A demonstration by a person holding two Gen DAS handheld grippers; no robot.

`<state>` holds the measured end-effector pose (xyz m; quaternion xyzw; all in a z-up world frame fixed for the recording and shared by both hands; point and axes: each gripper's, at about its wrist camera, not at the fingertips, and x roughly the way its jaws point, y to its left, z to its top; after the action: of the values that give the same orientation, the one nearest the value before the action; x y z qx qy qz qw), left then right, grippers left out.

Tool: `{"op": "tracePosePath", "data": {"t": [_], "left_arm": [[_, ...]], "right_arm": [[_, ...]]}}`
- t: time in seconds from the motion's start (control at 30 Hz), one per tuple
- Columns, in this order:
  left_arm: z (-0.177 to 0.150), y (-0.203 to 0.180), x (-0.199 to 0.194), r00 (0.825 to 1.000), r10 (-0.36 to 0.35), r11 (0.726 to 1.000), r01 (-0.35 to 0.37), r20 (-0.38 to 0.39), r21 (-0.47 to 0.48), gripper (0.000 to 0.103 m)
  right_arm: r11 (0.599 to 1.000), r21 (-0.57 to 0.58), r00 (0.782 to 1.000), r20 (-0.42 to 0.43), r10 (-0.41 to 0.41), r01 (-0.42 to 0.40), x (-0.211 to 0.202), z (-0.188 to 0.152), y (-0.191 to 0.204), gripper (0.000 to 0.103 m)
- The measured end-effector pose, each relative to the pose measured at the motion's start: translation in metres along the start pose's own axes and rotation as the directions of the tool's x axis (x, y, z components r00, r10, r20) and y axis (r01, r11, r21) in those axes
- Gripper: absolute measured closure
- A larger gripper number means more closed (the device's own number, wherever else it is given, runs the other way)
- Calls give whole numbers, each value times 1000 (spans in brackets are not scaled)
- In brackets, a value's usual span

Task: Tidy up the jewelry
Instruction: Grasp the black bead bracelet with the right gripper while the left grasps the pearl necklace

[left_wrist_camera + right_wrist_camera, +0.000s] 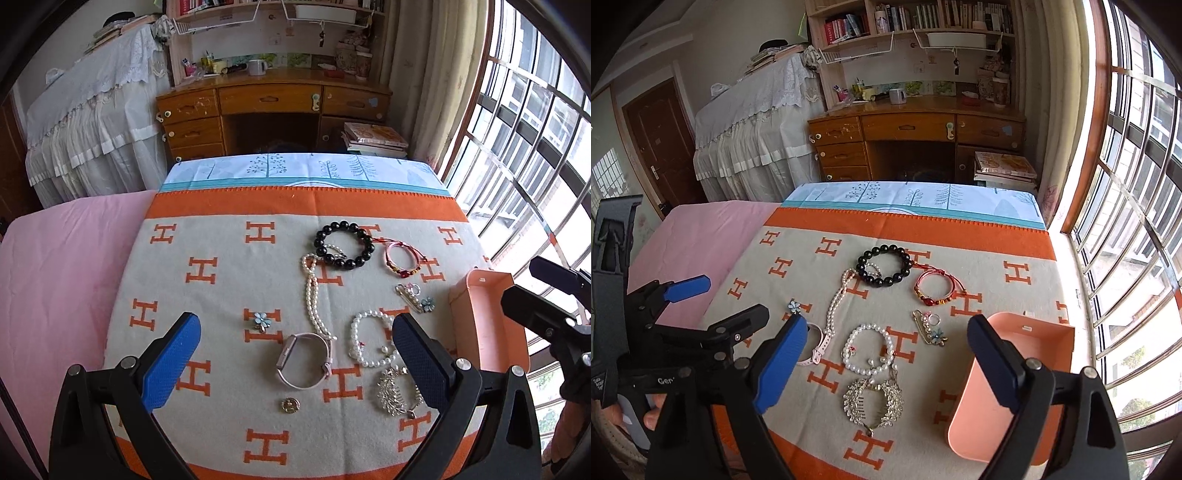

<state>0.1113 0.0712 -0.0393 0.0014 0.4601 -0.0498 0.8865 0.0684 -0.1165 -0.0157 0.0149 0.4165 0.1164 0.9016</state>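
Jewelry lies on an orange and grey blanket (229, 280): a black bead bracelet (344, 245), a red string bracelet (400, 260), a long pearl strand (314, 299), a pearl bracelet (371, 343), a pink watch (304, 365), a silver comb (873, 402), a flower brooch (262, 321), a pin (415, 297) and a small round charm (290, 405). An empty peach box (1012, 387) stands at the right. My left gripper (295, 358) is open above the watch. My right gripper (886, 365) is open above the comb and pearl bracelet.
The blanket covers a bed with a pink sheet (62, 273) at left. A barred window (1137, 221) runs along the right edge. A wooden desk (273, 110) and stacked books (375, 138) stand beyond the bed's far end.
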Motion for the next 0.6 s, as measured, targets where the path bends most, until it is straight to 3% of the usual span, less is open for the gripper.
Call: {"op": "tracePosePath", "data": {"t": [0.23, 0.3, 0.47, 0.53, 0.6], "left_arm": [[31, 36, 65, 990, 76, 996, -82, -123, -44, 1], [35, 44, 82, 986, 58, 996, -68, -155, -63, 3], [37, 52, 120, 976, -13, 996, -5, -219, -85, 4], [37, 46, 131, 971, -46, 998, 33, -234, -62, 13], [36, 38, 141, 968, -61, 998, 55, -245, -28, 14]], "right_arm": [[999, 38, 995, -93, 34, -30, 63, 49, -16, 31], [998, 52, 990, -135, 47, -40, 89, 60, -20, 37], [1000, 25, 972, -235, 22, -16, 152, 71, -18, 38], [1000, 7, 964, -266, 9, -8, 177, 75, -16, 38], [1000, 0, 954, -299, 7, -7, 200, 76, -14, 43]]}}
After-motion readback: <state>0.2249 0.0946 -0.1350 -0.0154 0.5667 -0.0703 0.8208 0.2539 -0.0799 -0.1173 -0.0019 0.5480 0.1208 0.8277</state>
